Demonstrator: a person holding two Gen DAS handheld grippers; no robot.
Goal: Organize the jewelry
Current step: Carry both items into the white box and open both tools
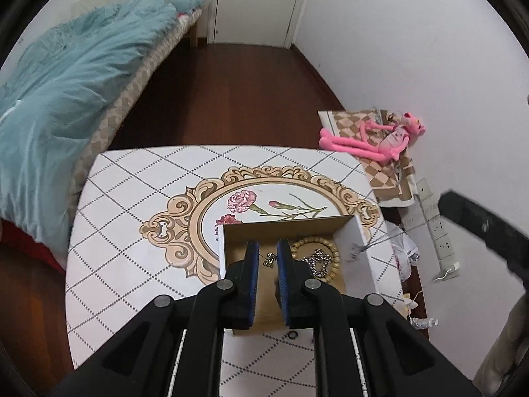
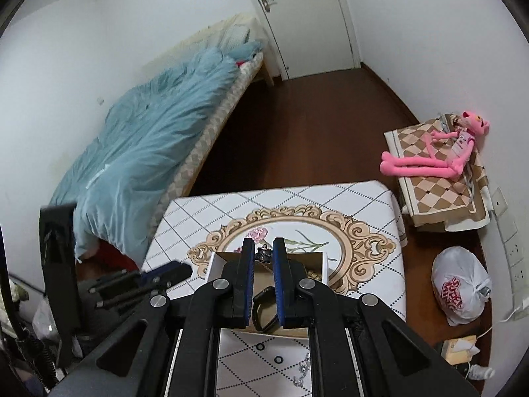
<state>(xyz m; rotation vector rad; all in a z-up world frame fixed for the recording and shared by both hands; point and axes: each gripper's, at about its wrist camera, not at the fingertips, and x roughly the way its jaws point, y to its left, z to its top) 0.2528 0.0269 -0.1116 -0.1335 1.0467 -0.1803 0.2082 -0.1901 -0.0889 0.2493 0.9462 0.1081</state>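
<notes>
Left gripper [image 1: 267,258] hangs over the open cardboard box [image 1: 353,241] on the patterned table [image 1: 132,198], its blue-padded fingers [image 1: 252,264] apart w/ nothing between them; a small gold earring pair [image 1: 270,260] lies on the box floor in the gap. Also in the box, to the right: a wooden bead bracelet [image 1: 312,241] w/ a silver chain [image 1: 318,261] lying across it. Right gripper [image 2: 263,254] is above the same box [image 2: 216,264], pads [image 2: 278,264] closed on a small dark item w/ a metal top at the tips, looks like a watch [image 2: 263,254], can't say for sure; its black strap [image 2: 264,307] loops down between the fingers. On the tabletop nearer the cameras, outside the box: small black rings [image 2: 278,359] and a bit of silver chain [image 2: 301,369], well apart from the box contents. Beyond the table: bed w/ blue duvet [image 2: 148,152], pink plush toy [image 2: 439,162] on a checkered cloth, white plastic bag [image 2: 461,286] on the floor.
</notes>
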